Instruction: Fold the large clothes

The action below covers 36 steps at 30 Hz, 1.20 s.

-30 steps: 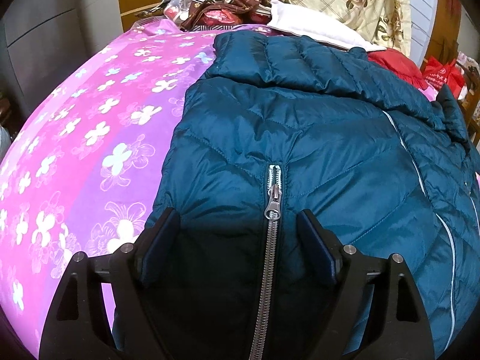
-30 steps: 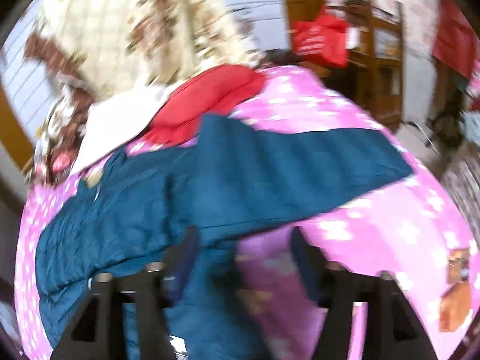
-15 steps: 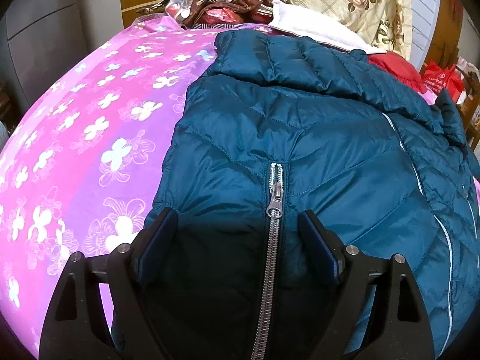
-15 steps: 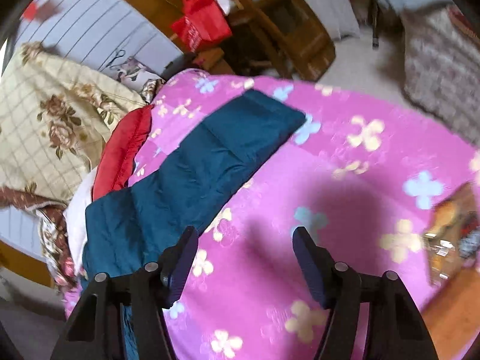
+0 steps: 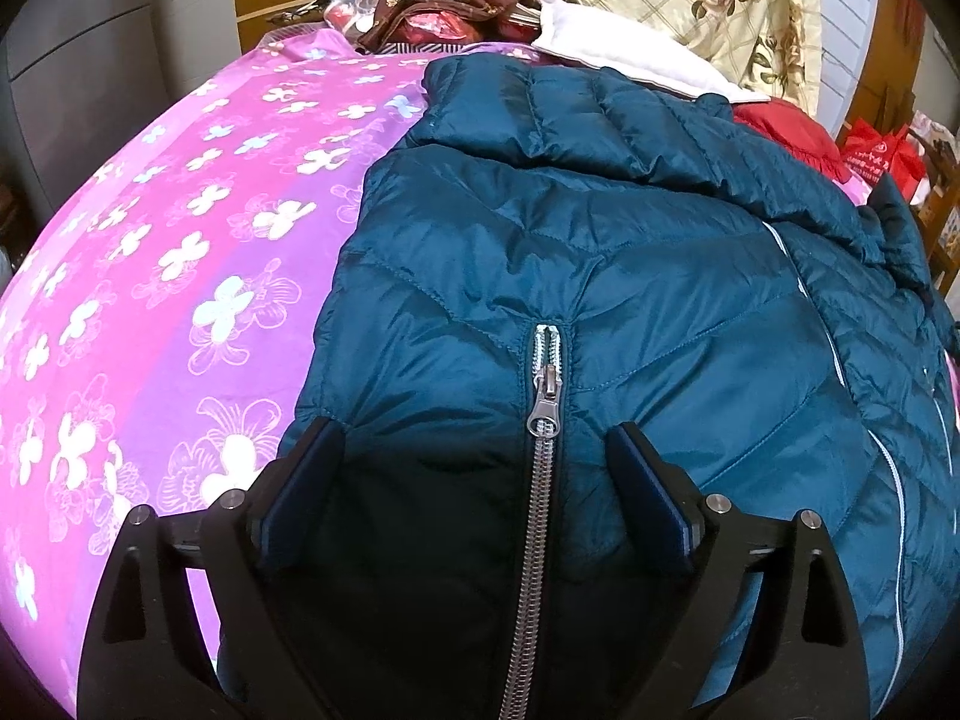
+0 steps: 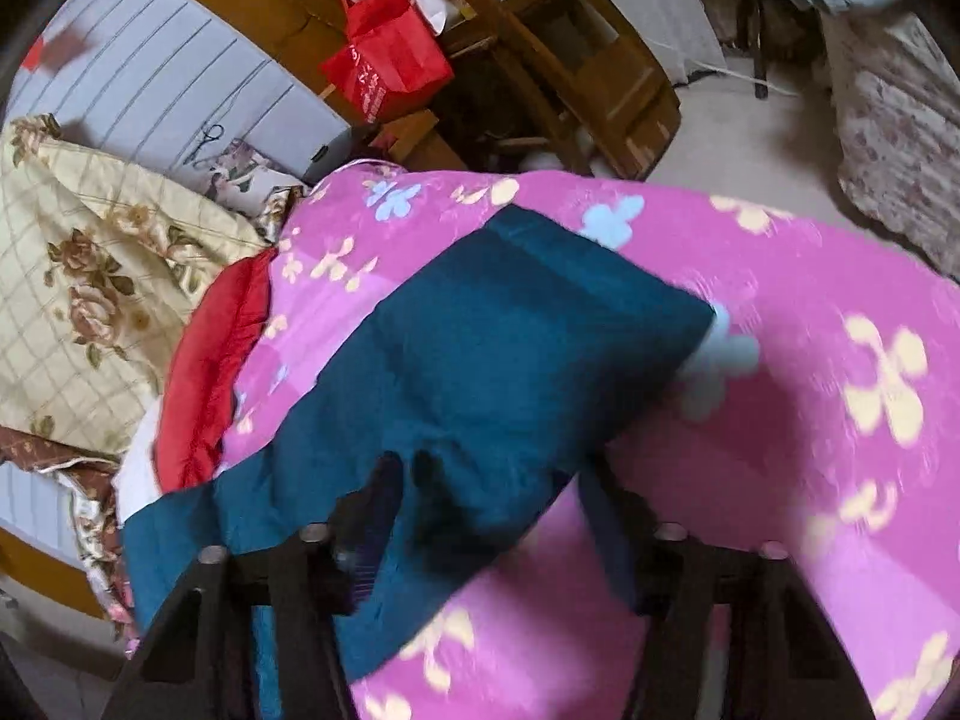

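Observation:
A teal quilted down jacket [image 5: 600,276] lies spread on a pink flowered bedspread [image 5: 150,252]. My left gripper [image 5: 474,456] is open, low over the jacket's hem, its fingers either side of the silver zipper pull [image 5: 545,402]. In the right wrist view one teal sleeve [image 6: 510,348] lies stretched out across the bedspread [image 6: 810,420]. My right gripper [image 6: 492,498] is open and hovers over the sleeve, which passes between its fingers; the view is blurred.
Piled bedding, a floral quilt [image 5: 720,6], a white pillow [image 5: 624,54] and a red cloth [image 5: 786,126] lie at the bed's head. A red bag [image 6: 390,66] and wooden furniture [image 6: 570,48] stand beside the bed. The bed edge drops to the floor [image 6: 750,138].
My right gripper has swung and come down closer over the sleeve, which now reaches between its fingers. My left gripper has barely moved.

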Each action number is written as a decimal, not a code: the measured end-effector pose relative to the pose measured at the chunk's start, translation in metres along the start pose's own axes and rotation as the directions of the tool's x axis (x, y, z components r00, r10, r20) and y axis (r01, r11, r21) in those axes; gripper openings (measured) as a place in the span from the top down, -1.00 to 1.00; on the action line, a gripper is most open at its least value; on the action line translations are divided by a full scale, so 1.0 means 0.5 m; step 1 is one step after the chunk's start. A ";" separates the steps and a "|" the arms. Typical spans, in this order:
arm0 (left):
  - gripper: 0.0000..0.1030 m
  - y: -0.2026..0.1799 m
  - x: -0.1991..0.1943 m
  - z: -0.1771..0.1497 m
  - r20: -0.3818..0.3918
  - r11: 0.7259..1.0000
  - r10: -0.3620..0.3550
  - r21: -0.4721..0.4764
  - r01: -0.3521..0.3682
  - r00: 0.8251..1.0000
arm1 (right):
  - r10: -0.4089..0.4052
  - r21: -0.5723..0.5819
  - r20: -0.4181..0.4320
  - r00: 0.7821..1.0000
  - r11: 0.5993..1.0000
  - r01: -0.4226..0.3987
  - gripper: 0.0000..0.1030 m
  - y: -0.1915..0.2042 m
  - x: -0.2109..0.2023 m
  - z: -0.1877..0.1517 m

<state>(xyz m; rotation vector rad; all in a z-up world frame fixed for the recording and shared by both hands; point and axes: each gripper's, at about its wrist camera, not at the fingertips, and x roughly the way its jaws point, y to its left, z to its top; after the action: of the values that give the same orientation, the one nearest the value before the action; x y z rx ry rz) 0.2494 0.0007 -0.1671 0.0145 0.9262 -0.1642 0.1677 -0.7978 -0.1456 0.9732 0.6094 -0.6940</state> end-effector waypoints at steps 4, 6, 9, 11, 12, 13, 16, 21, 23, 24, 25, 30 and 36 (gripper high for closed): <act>-0.79 -0.001 0.001 0.001 -0.001 1.000 -0.003 0.001 0.003 1.000 | -0.032 -0.021 -0.018 0.999 0.999 0.032 0.85 0.015 0.009 0.012; -0.79 -0.002 0.001 0.001 -0.001 1.000 -0.003 0.001 0.003 1.000 | -0.056 -0.076 0.009 0.998 0.995 0.056 0.87 0.042 -0.014 0.017; -0.80 -0.002 0.001 0.000 0.000 1.000 -0.005 0.000 0.005 1.000 | -0.083 -0.185 0.078 0.993 0.978 0.096 0.88 0.111 -0.081 0.024; -0.80 -0.003 0.002 0.001 0.000 1.000 -0.007 0.000 0.007 1.000 | -0.086 -0.256 0.119 0.989 0.960 0.115 0.89 0.165 -0.124 0.021; -0.80 -0.002 0.002 0.000 0.000 1.000 -0.006 0.000 0.006 1.000 | -0.081 -0.294 0.137 0.987 0.948 0.119 0.89 0.196 -0.149 0.015; -0.80 -0.001 0.001 0.000 0.000 1.000 -0.006 0.000 0.006 1.000 | -0.065 -0.337 0.154 0.986 0.935 0.114 0.89 0.236 -0.179 0.004; -0.80 -0.001 0.001 0.000 0.000 1.000 -0.006 0.000 0.006 1.000 | -0.006 -0.435 0.178 0.984 0.896 0.084 0.89 0.345 -0.246 -0.038; -0.80 -0.001 0.001 0.000 0.003 1.000 -0.011 -0.003 0.011 1.000 | 0.111 -0.603 0.131 0.985 0.798 -0.010 0.89 0.529 -0.317 -0.174; -0.80 0.000 -0.002 0.001 0.008 1.000 -0.021 -0.010 0.021 1.000 | 0.150 -0.669 0.078 0.986 0.741 -0.060 0.89 0.599 -0.324 -0.254; -0.80 0.003 -0.005 0.000 0.013 0.999 -0.030 -0.017 0.030 0.999 | 0.165 -0.695 0.042 0.985 0.714 -0.090 0.89 0.626 -0.324 -0.292; -0.80 0.006 -0.007 -0.001 0.017 0.999 -0.037 -0.023 0.038 0.999 | 0.178 -0.720 0.000 0.984 0.683 -0.123 0.89 0.653 -0.319 -0.339; -0.79 0.031 -0.031 -0.002 0.057 0.990 -0.110 -0.083 0.115 0.992 | 0.153 -0.799 -0.182 0.971 0.553 -0.237 0.89 0.730 -0.236 -0.577; -0.79 0.044 -0.064 0.001 0.112 0.975 -0.180 -0.108 0.192 0.977 | -0.035 -0.828 -0.321 0.946 0.495 -0.263 0.88 0.729 -0.093 -0.773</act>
<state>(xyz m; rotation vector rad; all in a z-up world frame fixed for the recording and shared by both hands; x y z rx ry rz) 0.2343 0.0266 -0.1426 -0.1893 0.8331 -0.2815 0.3559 -0.3024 -0.0881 0.1271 1.0190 -0.0277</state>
